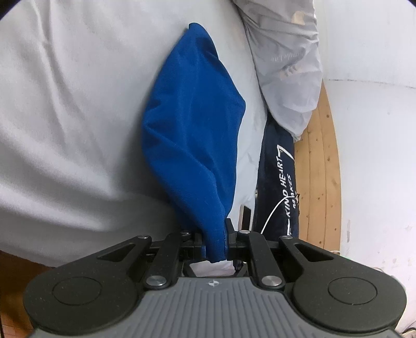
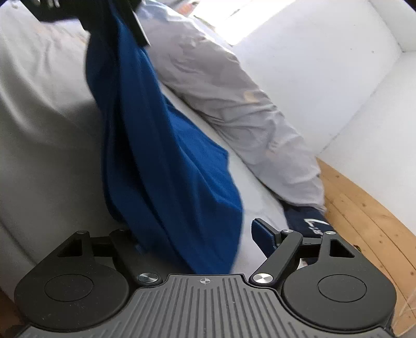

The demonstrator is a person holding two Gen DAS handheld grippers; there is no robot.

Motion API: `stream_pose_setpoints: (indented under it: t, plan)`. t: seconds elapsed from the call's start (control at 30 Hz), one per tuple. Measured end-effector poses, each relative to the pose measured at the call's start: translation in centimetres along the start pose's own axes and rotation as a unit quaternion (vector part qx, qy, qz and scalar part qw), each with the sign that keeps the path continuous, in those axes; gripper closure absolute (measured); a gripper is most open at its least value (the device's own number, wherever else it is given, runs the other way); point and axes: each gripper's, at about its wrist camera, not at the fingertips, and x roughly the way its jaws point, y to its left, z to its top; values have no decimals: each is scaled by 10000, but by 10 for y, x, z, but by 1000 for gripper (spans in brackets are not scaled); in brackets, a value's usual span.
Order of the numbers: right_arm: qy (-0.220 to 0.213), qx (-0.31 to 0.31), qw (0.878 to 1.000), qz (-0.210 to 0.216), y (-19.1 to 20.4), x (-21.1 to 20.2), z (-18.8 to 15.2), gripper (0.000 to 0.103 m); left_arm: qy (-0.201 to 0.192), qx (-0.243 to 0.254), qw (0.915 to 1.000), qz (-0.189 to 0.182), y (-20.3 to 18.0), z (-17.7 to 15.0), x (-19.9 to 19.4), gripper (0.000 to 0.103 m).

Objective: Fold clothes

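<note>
The blue garment (image 1: 192,135) is the thing to fold, and it hangs over the white bed sheet (image 1: 72,109). The left gripper (image 1: 214,240) has its fingers nearly together, and they pinch one bunched edge of the blue garment between them. From this pinch the cloth spreads wider and reaches away over the sheet, ending in a narrow tip far from the fingers.

In the right wrist view the same blue garment (image 2: 166,166) comes down from the left gripper (image 2: 114,18), which is at the top of the picture, toward the right gripper (image 2: 197,234). The fingers of the right gripper stand wide apart. The lower part of the garment hangs in the gap between them; the left finger is hidden behind it, and the right finger (image 2: 264,232) is clear of it. This picture is blurred.

Beside the blue garment, on the same sheet, lies a light grey garment (image 1: 288,70). Just past it lies a dark navy garment with white letters (image 1: 278,179), at the border of the wooden floor (image 1: 322,161).
</note>
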Motion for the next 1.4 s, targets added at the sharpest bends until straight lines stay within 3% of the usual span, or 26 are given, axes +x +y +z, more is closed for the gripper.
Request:
stream_pose_setpoints:
  t: [0.03,0.07,0.1,0.2,0.33,0.47,0.57,0.97,1.23,1.4]
  plan:
    - [-44,-7,10000,-57,-3,0,-2,29,-5,-14,10000,1,0,1,0,89]
    - [-104,-32,9999,-118,-5,0,-4,42,7,-12,10000,1,-1,2,0,89]
    - [-187,-131,9996,-145,-5,0,-5,49,16,-18,10000,8,0,2,0,89]
    - [-407,-648,9971,1,-1,2,-9,59,40,-30,10000,32,1,3,0,89]
    - [-597,-1296,9884,517,-4,0,-15,94,82,-12,9999,110,5,3,-2,89]
    - [-685,-2378,9611,1225,-13,-7,-32,97,155,64,9993,325,11,1,-4,89]
    - [-676,-2941,9421,1461,-25,-13,-39,97,223,143,9984,500,14,-1,-6,90]
    - [-414,-3040,9267,2171,-46,-53,17,98,319,533,9961,625,4,-8,-48,94]
    - [-255,-3041,9127,2717,-53,-105,67,98,307,417,9981,341,0,-20,-77,94]
    - [-302,-2919,9127,2844,-71,-120,87,98,252,375,9989,147,-12,-6,-72,94]
